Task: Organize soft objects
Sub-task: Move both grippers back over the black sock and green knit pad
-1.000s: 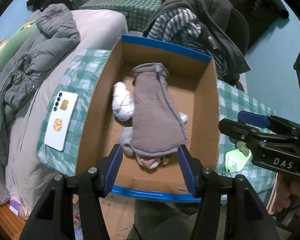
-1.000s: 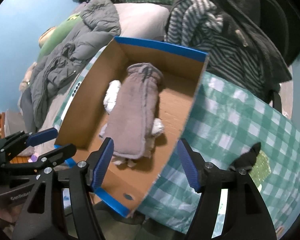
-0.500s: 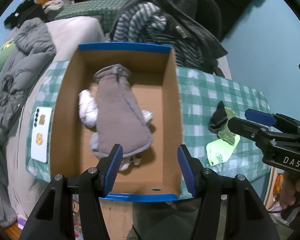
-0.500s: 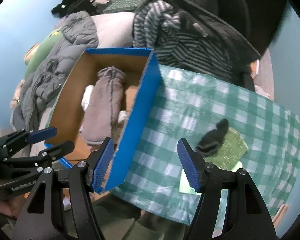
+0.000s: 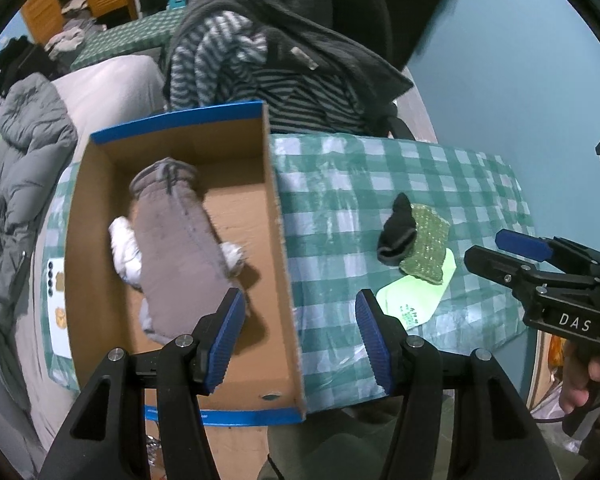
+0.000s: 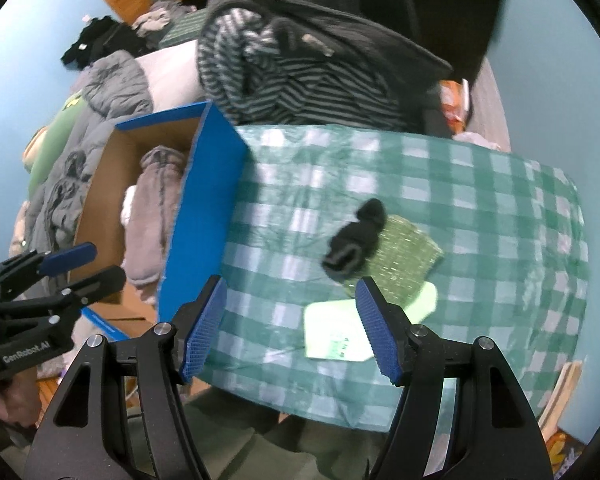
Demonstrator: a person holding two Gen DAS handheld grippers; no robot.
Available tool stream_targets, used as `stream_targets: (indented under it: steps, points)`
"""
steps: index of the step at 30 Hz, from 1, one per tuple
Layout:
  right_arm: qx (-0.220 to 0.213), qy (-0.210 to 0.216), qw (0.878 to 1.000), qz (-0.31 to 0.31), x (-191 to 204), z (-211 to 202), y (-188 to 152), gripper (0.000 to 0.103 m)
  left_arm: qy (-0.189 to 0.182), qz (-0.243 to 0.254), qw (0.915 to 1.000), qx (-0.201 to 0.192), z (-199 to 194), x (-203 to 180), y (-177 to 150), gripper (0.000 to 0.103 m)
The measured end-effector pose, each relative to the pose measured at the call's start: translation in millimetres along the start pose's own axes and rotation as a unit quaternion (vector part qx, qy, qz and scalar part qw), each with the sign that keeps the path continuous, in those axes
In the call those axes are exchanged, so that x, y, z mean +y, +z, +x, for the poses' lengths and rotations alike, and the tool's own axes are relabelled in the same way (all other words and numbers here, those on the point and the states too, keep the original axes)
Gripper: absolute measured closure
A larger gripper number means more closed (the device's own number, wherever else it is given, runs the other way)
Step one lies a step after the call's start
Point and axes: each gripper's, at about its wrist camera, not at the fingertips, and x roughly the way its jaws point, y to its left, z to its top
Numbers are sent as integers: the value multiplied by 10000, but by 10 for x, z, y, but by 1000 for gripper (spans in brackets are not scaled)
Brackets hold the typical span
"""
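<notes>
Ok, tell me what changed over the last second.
Both grippers swung right, away from the box toward the black sock on the green cloth. The left gripper and right gripper stayed open and empty. The grey sock stayed in the box.

Cardboard box (image 5: 278, 240): brown inside, blue outside and on the rim. Sock in box (image 5: 176, 248): grey-mauve; white cloth (image 5: 126, 252) beside it. Worktop (image 6: 480, 200) cover: green-and-white check. Small sock (image 6: 354, 240): black with grey cuff band. Textured cloth (image 6: 404, 256): speckled green. Packet (image 6: 332, 334): pale green. Garment on chair (image 5: 260, 80): grey-and-dark stripes. Left hand-held gripper (image 5: 300, 332) and right hand-held gripper (image 6: 290, 328): black, with blue pads.
</notes>
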Motion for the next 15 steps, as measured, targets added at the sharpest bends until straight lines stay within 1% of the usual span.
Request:
stream_targets:
  steps: [9,15]
  points:
    - [-12,-141,9993,360,-447,-46,-76,35,9,418,9991,17,127,-368,145,44]
    - [10,-208,9984,523,-712,-21,-107,35,-20,560,9984,101,266,-550,246,44]
